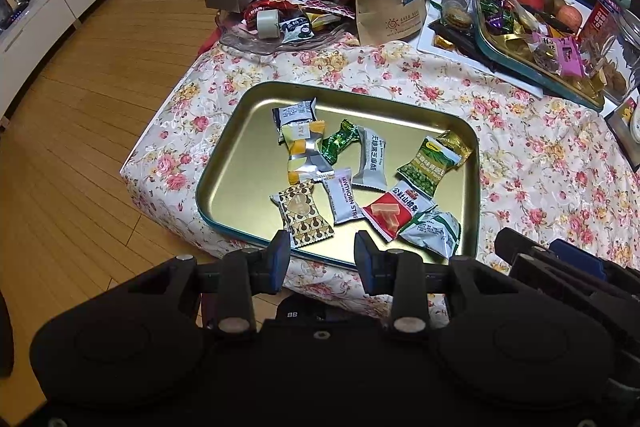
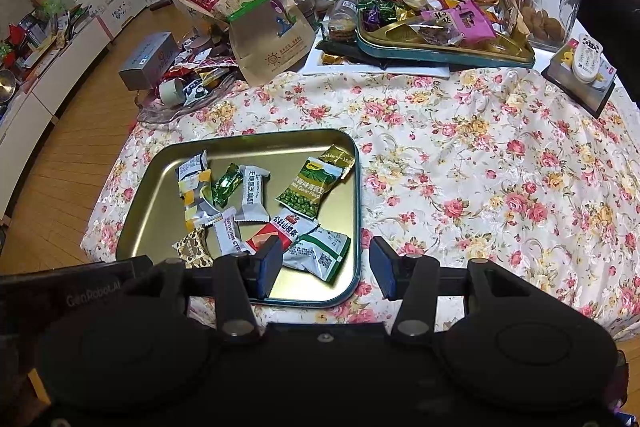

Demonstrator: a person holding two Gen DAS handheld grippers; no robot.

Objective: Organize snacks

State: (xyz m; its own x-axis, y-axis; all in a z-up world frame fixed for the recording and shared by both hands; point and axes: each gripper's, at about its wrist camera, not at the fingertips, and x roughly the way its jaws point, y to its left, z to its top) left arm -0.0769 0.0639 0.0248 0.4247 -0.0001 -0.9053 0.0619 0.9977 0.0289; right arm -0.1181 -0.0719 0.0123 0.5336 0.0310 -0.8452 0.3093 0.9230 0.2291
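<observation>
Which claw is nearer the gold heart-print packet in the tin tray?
Left. The left claw hangs open just above the tray's near rim, beside the gold heart-print packet. The right claw, also open, sits over the tray's opposite near corner.

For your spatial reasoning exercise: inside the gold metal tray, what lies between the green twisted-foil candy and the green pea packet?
A white sesame-cake packet stands between the green twisted-foil candy and the green pea packet, in both wrist views.
</observation>
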